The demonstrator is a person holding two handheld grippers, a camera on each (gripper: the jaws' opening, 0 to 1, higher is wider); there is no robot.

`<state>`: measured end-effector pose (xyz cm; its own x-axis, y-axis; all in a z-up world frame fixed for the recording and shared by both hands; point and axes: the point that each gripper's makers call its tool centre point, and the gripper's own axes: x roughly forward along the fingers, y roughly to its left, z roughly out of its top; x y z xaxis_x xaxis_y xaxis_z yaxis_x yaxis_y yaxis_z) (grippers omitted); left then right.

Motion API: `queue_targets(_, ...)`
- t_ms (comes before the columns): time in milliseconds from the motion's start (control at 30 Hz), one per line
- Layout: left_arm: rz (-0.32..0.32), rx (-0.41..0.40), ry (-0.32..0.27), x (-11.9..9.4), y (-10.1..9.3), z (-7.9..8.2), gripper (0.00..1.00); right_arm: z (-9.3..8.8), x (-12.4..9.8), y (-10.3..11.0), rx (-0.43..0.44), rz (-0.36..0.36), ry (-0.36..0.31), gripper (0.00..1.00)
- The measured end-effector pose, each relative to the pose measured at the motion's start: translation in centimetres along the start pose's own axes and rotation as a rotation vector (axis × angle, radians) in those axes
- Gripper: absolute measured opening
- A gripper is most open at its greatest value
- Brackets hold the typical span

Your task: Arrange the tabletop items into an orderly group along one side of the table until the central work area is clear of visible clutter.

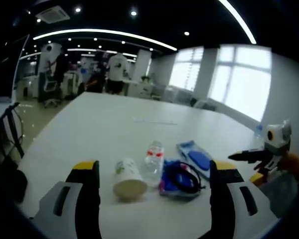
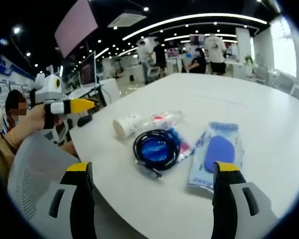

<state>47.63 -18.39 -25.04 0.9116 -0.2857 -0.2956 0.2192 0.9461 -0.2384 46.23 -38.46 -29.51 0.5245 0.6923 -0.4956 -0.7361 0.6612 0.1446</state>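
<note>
Several items lie together near the edge of a white table (image 1: 99, 124). A paper cup (image 1: 127, 179) lies on its side, its mouth toward me. Beside it lies a clear plastic bottle (image 1: 153, 158) with a red label. To their right, a black coiled cable (image 1: 183, 175) rests on a blue packet, next to a clear pouch with a blue oval pad (image 1: 198, 158). My left gripper (image 1: 154, 169) hovers open in front of the cup and cable. My right gripper (image 2: 152, 169) is open, short of the cable (image 2: 157, 146) and pouch (image 2: 217, 152). The cup (image 2: 125, 125) and bottle (image 2: 162, 119) lie beyond.
The right gripper (image 1: 245, 164) enters the left gripper view from the right, held by a hand. The left gripper (image 2: 89, 110) shows at the left of the right gripper view. A grey mesh chair (image 2: 35, 169) stands at the table edge. People stand far behind.
</note>
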Motion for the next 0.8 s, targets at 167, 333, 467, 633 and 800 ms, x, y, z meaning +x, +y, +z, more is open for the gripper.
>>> queue_targets(167,-0.001,0.001,0.002,0.03,-0.02,-0.04,0.89,-0.09,0.02,-0.06,-0.002,-0.004,0.004,0.99)
queue_targets(333,-0.001,0.001,0.004,0.07,-0.04,-0.09,0.89,-0.23,0.04,-0.08,-0.007,-0.004,0.01,0.99)
queue_targets(467,0.001,0.004,0.006,0.08,0.01,-0.11,0.89,-0.29,0.04,-0.19,-0.011,-0.009,0.014,0.99)
queue_targets(633,-0.002,0.005,0.01,0.09,-0.06,-0.2,0.89,-0.49,0.08,-0.18,-0.016,-0.01,0.022,0.99)
queue_targets(800,-0.006,0.001,0.015,0.1,-0.1,-0.3,0.88,-0.63,0.06,-0.36,-0.028,-0.02,0.03,0.99)
